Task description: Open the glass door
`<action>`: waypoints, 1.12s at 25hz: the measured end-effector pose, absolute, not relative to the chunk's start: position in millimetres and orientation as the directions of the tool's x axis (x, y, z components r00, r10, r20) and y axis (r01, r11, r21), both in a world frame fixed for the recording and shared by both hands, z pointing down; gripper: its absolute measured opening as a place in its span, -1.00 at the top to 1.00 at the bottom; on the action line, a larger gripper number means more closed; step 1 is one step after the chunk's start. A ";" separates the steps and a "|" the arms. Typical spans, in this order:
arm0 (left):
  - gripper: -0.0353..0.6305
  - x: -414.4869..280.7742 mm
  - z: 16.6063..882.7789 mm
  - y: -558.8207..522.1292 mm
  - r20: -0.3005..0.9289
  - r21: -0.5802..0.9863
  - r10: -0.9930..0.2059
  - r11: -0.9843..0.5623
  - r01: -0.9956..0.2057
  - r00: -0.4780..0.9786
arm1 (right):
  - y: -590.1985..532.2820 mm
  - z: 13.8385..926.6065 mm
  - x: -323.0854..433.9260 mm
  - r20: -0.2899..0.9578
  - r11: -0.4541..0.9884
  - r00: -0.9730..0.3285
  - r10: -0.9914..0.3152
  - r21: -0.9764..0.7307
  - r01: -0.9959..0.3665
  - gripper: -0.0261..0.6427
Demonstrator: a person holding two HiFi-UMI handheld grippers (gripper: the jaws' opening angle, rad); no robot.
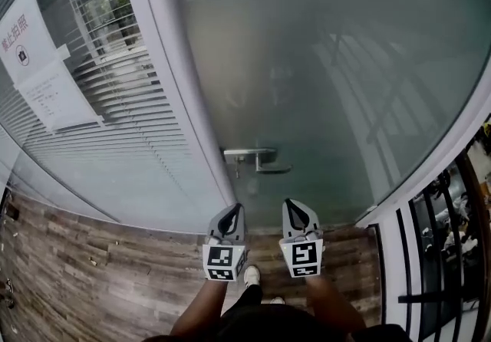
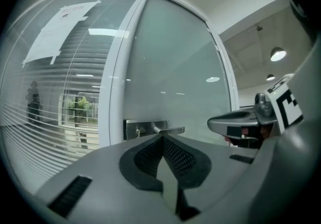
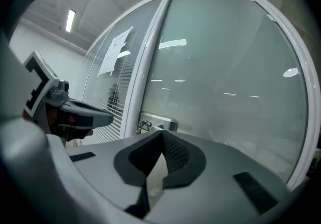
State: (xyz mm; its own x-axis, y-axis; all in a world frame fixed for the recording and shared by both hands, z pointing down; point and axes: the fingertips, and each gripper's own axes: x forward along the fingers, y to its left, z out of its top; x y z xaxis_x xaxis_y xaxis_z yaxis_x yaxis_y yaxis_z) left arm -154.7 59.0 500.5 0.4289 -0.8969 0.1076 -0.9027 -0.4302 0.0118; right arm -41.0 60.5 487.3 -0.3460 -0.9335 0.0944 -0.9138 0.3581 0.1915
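The frosted glass door [image 1: 322,80] stands closed in front of me. Its metal lever handle [image 1: 258,159] lies level on the door's left side, beside the white frame [image 1: 180,80]. Both grippers hover side by side below the handle, short of it and touching nothing. My left gripper [image 1: 232,212] is shut and empty; in its own view its tips [image 2: 161,136] meet just under the handle [image 2: 169,130]. My right gripper [image 1: 294,207] is also shut with nothing in it. In the right gripper view the handle plate [image 3: 158,123] shows just above the closed tips [image 3: 161,133].
Left of the door is a glass wall with white blinds [image 1: 115,80] and paper notices [image 1: 38,57] taped on it. The floor [image 1: 92,271] is wood plank. A black railing [image 1: 433,256] runs at the right. The person's shoe [image 1: 252,275] shows below the grippers.
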 end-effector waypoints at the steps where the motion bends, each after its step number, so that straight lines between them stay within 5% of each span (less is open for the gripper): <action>1: 0.90 -155.3 500.6 50.6 0.110 0.009 -0.893 -0.439 -0.899 0.437 | 52.4 490.6 -42.5 0.111 0.362 -0.345 -0.932 0.211 -0.908 0.91; 4: 0.90 -162.7 501.9 24.3 0.107 -0.008 -0.892 -0.443 -0.896 0.440 | 25.0 505.7 -45.9 0.214 0.389 -0.337 -0.917 0.289 -0.875 0.91; 6: 0.90 -168.6 502.8 9.4 0.101 -0.022 -0.893 -0.442 -0.897 0.438 | 7.6 510.8 -49.2 0.265 0.414 -0.338 -0.903 0.325 -0.851 0.67; 11: 0.90 -173.3 508.1 -10.9 0.112 -0.017 -0.889 -0.449 -0.893 0.445 | -23.2 515.2 -59.2 0.339 0.474 -0.340 -0.877 0.500 -0.725 0.53; 19: 0.90 -174.9 523.3 -21.9 0.127 -0.003 -0.892 -0.437 -0.899 0.433 | -53.1 531.3 -81.2 0.455 0.543 -0.307 -0.836 0.763 -0.351 0.40; 28: 0.90 -181.1 537.2 -32.6 0.156 0.023 -0.891 -0.429 -0.903 0.427 | -74.6 566.1 -92.0 0.586 0.608 -0.192 -0.787 0.790 -0.079 0.39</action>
